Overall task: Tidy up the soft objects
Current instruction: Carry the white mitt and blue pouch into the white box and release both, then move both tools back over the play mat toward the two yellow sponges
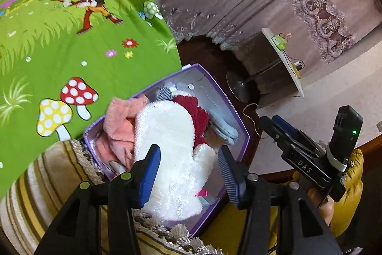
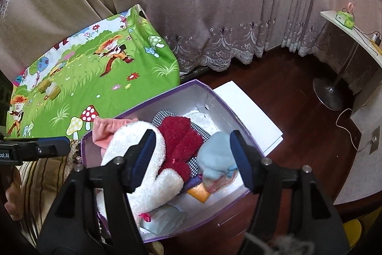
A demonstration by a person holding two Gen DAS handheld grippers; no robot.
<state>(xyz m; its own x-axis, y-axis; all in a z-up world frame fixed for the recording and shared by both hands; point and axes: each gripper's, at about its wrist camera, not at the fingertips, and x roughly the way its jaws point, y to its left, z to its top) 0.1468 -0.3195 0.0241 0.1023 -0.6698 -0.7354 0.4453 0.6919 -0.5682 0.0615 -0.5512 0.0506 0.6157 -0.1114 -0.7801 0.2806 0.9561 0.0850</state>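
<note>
Lying between open left claw [image 1: 188,173] pads: white mitten [image 1: 172,159]

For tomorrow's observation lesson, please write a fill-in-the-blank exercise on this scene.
1. The white fluffy mitten lies in a box with a ____ rim.
2. Both the left gripper and the right gripper are ____.
3. The dark red mitten lies beside a light ____ one.

Missing words: purple; open; blue

Orange thing [image 2: 200,194] in the box [image 2: 207,87] — mostly buried under mittens [image 2: 216,157].
</note>
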